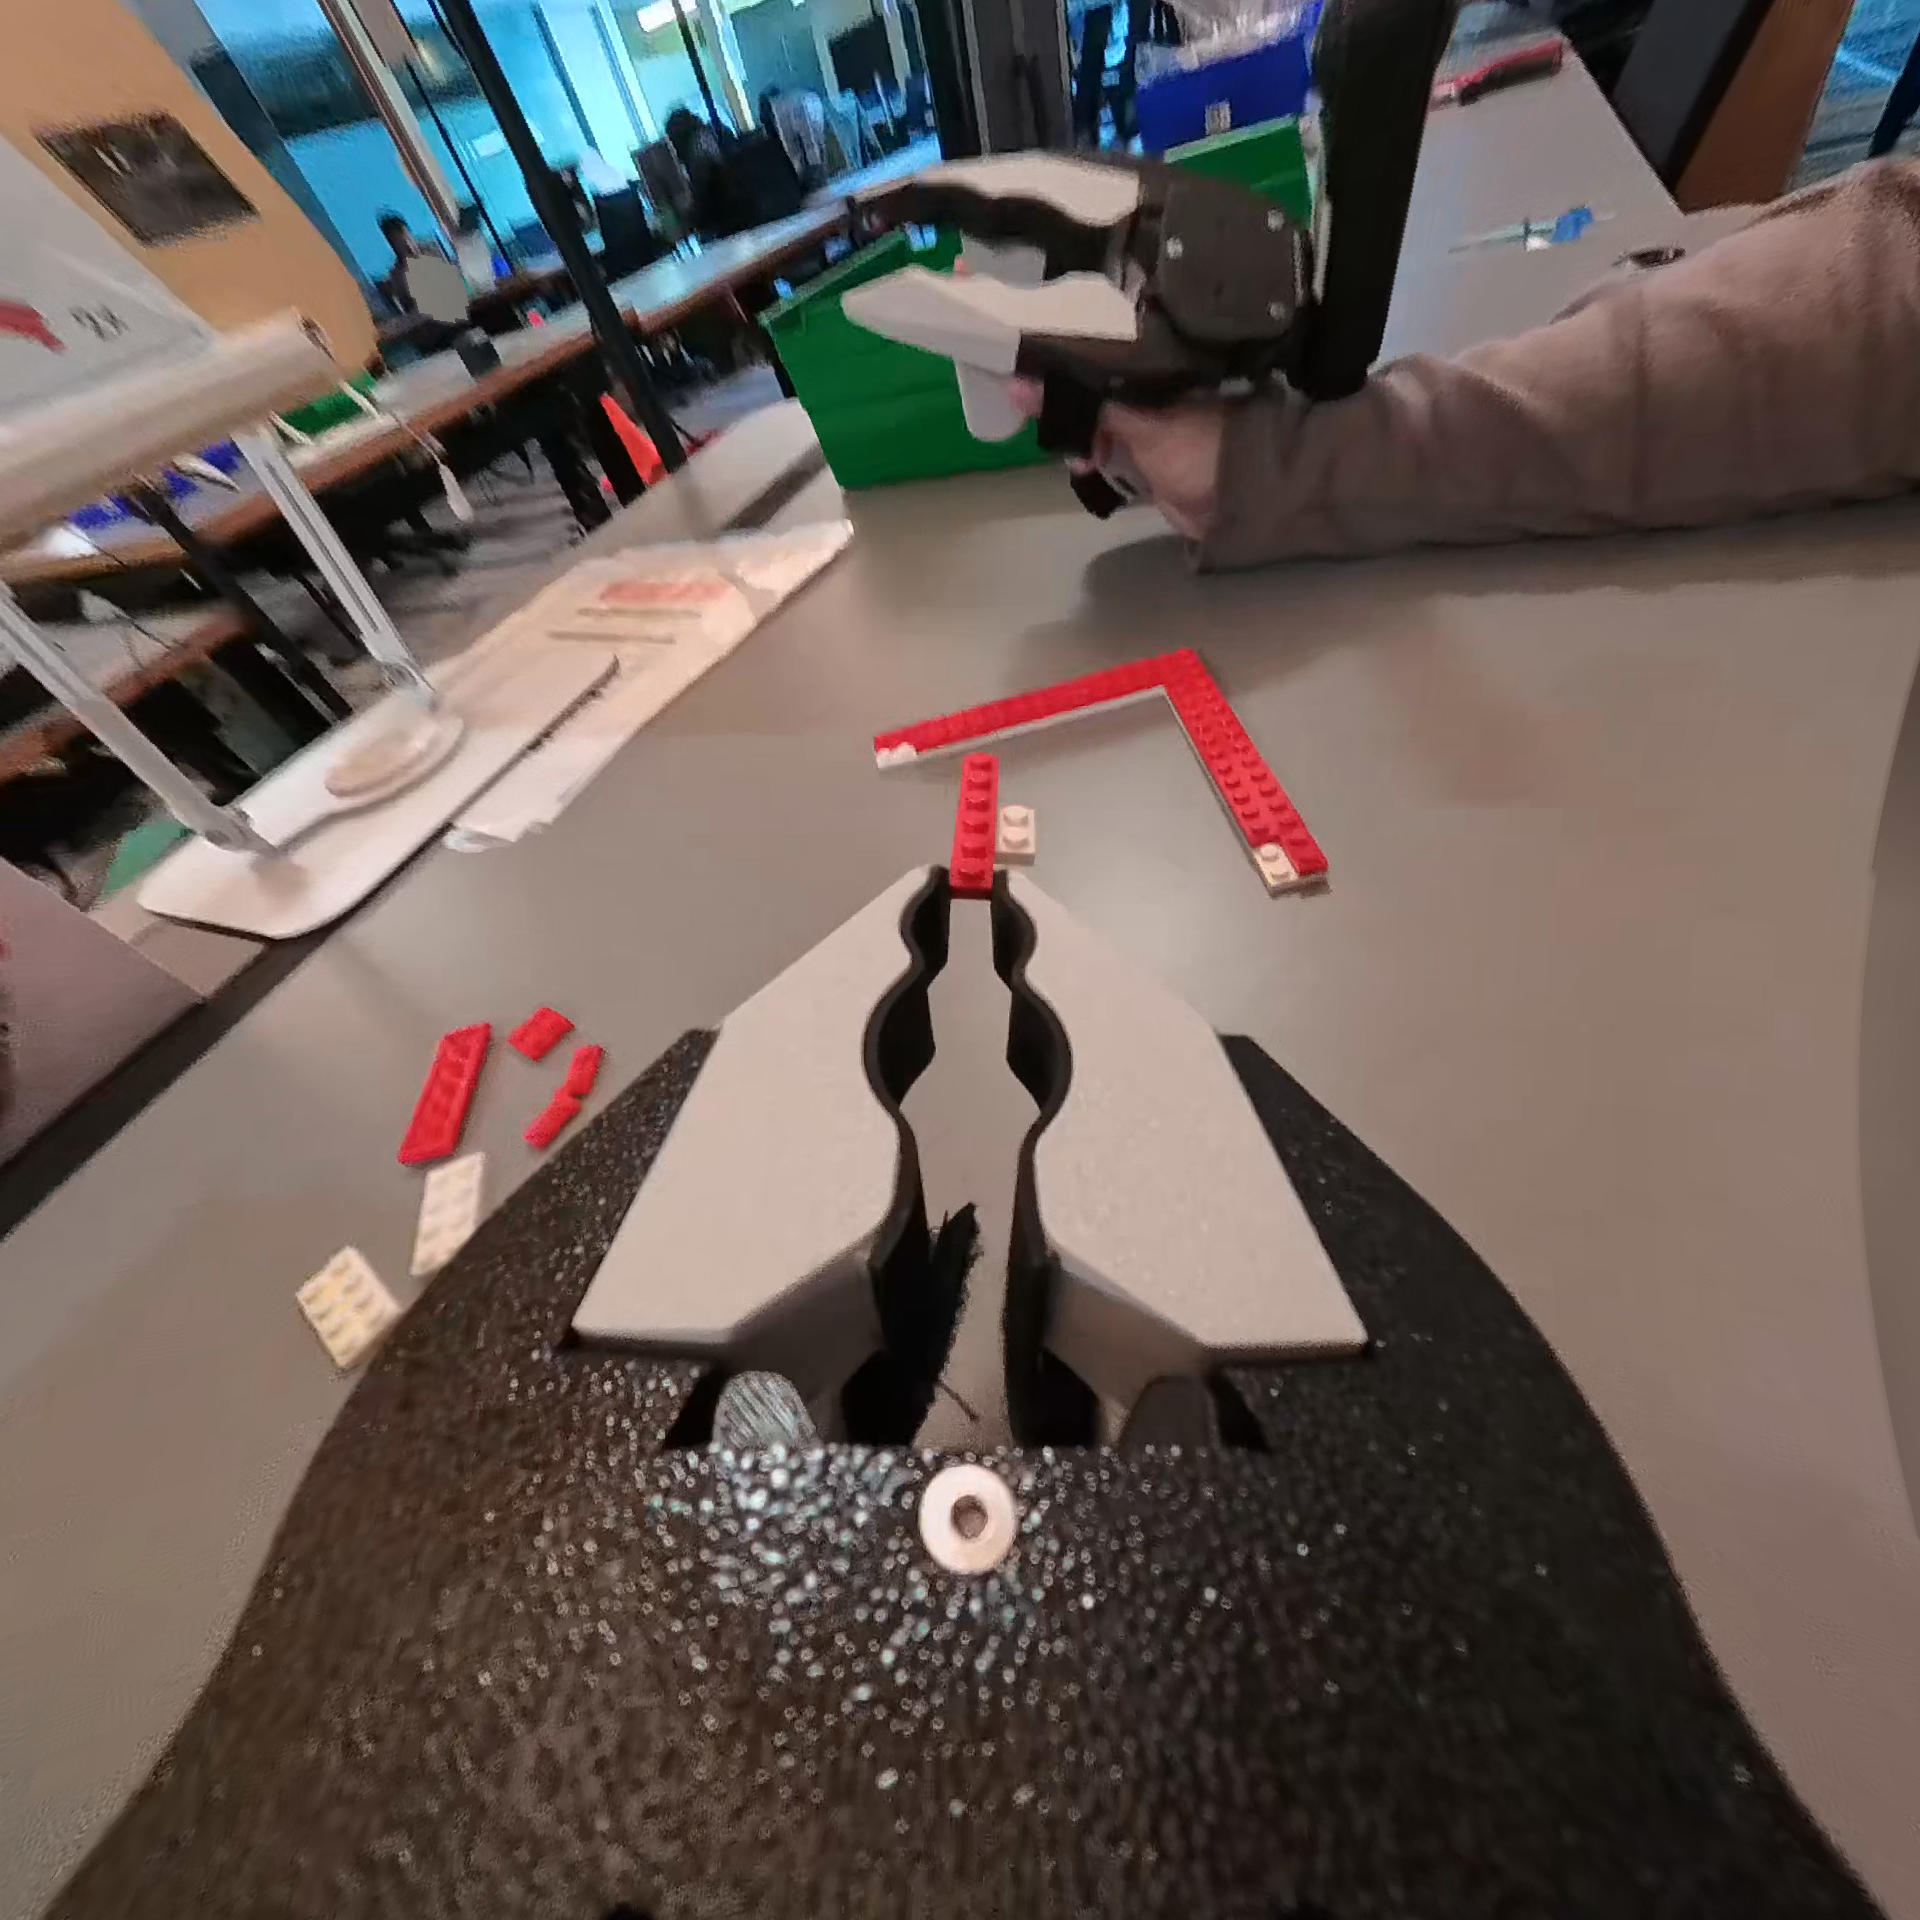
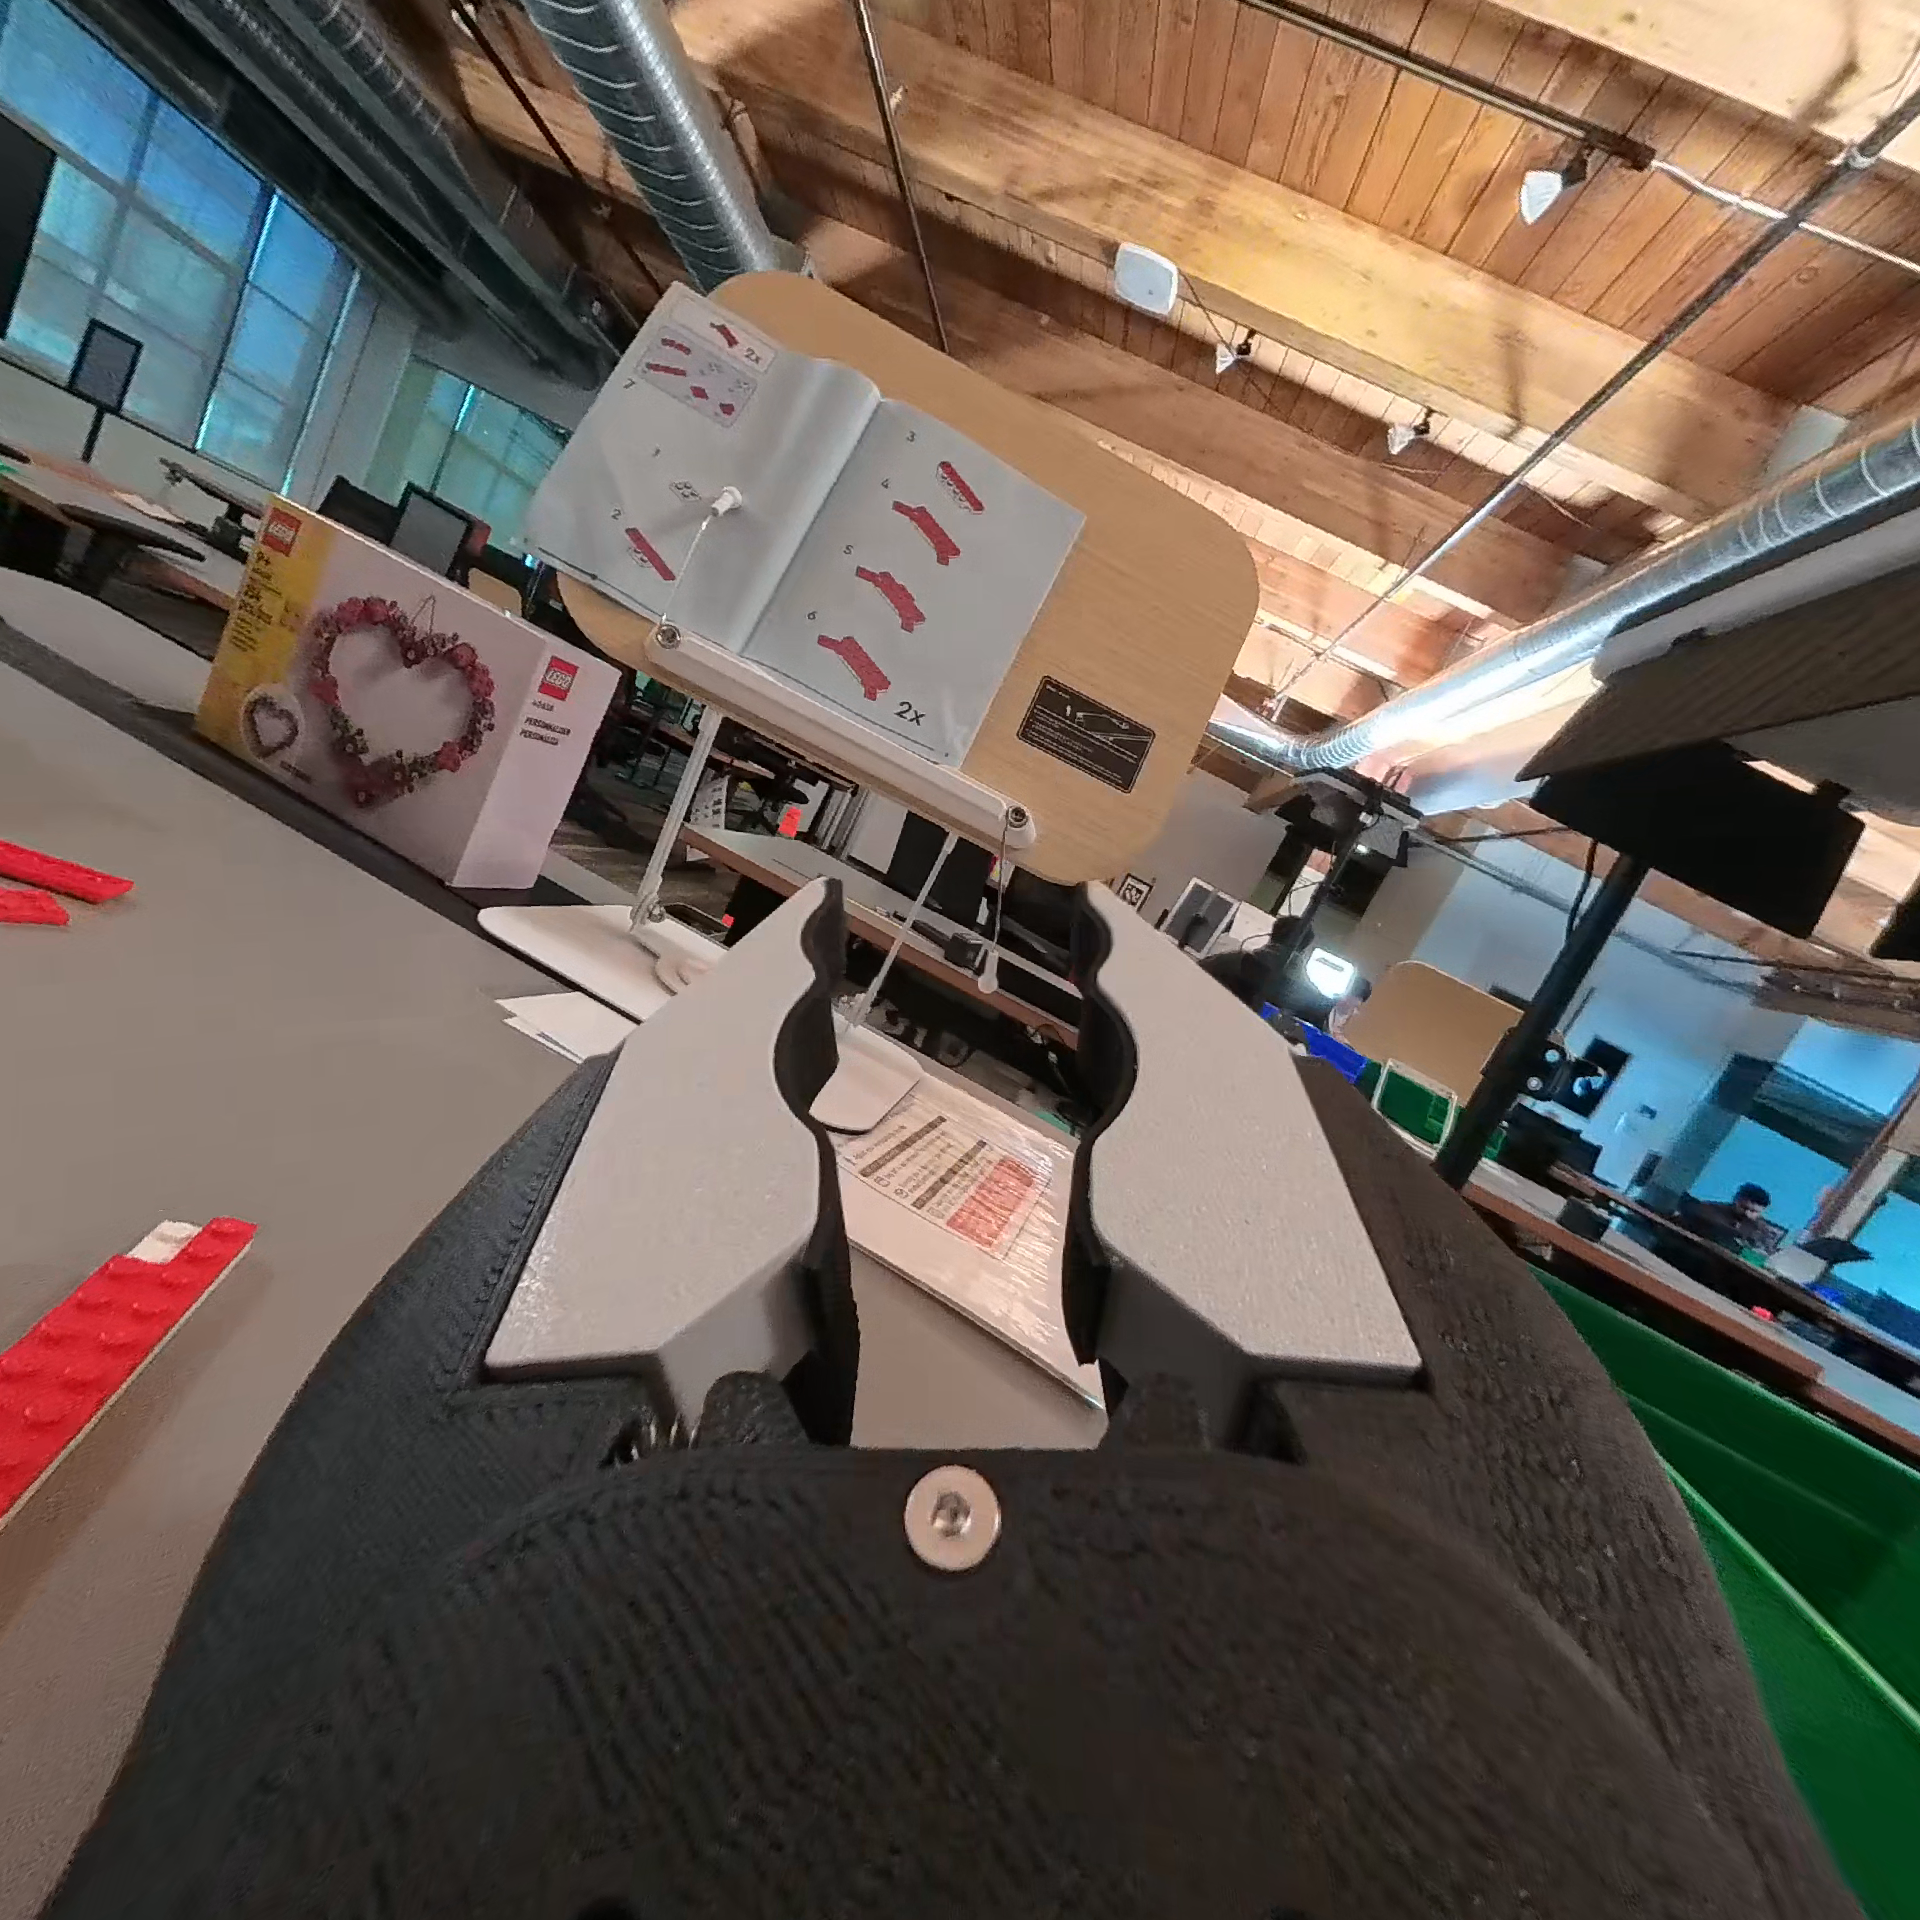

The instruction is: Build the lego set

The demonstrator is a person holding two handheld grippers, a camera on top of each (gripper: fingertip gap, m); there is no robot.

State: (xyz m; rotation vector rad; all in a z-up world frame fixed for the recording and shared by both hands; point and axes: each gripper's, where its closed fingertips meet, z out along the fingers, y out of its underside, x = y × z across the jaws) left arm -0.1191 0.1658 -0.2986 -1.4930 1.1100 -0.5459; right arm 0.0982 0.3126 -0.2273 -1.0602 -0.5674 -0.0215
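My left gripper [image 1: 974,883] is shut on the near end of a short red plate [image 1: 977,821], held just above the grey table. A small tan plate [image 1: 1016,834] sits against that red plate's right side. Beyond them lies an L-shaped red plate assembly [image 1: 1174,717] with white pieces under its ends. It also shows in the right wrist view [image 2: 94,1351]. My right gripper [image 2: 956,925] is open and empty, raised above the table's far side and pointing at the instruction booklet [image 2: 810,540]. It also shows in the left wrist view [image 1: 935,260].
Loose red plates [image 1: 447,1091] and white plates [image 1: 348,1304] lie at the left front. The booklet stand's white base [image 1: 312,831], papers [image 1: 644,644], a green bin [image 1: 883,384] and the set's box [image 2: 405,717] stand at the table's far side. A sleeved arm [image 1: 1558,384] rests at the right. Across from one pair of fingers to the other is roughly 30 centimeters.
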